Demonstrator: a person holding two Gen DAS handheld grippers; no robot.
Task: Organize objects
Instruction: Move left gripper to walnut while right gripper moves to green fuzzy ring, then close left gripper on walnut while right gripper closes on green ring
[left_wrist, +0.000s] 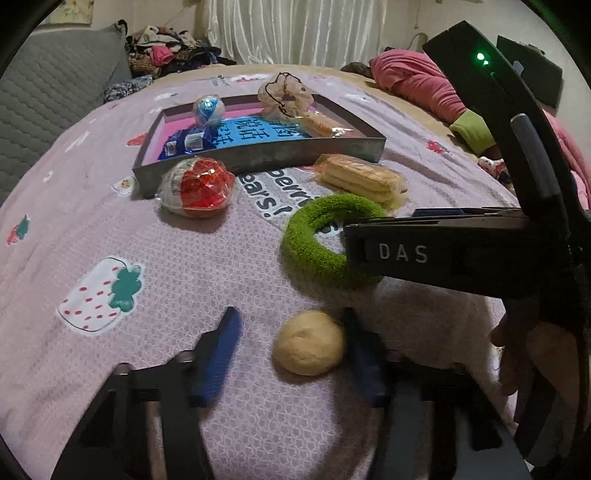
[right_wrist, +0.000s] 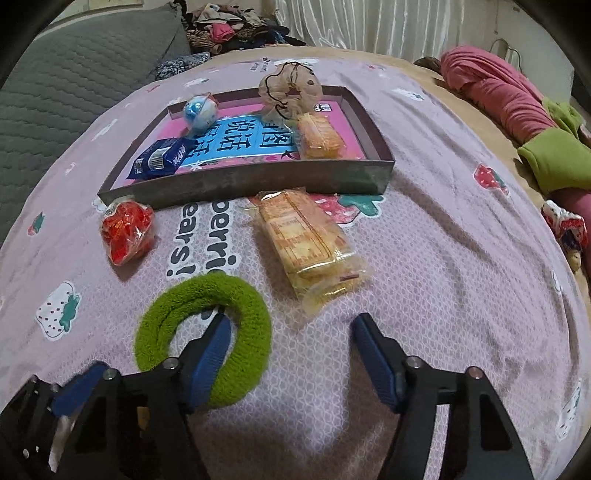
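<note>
A shallow grey cardboard tray (right_wrist: 258, 181) rests on the lilac strawberry-print bedspread (right_wrist: 443, 258). Inside it lie a blue-and-white ball (right_wrist: 199, 110), a beige mesh scrunchie (right_wrist: 291, 88), a dark blue snack packet (right_wrist: 162, 157) and an orange biscuit pack (right_wrist: 319, 136).

In front of the tray lie a red wrapped sweet (right_wrist: 127, 230), a long clear pack of wafers (right_wrist: 306, 240) and a fuzzy green ring (right_wrist: 203, 336).

The right tool (right_wrist: 291, 328) is released; its left finger (right_wrist: 212, 350) sits inside the ring, its other finger outside.

The left tool (left_wrist: 291, 332) is unclenched around a pale yellow dough ball (left_wrist: 310, 341), nearest the viewer; its right pad (left_wrist: 360, 354) is just beside the ball.
</note>
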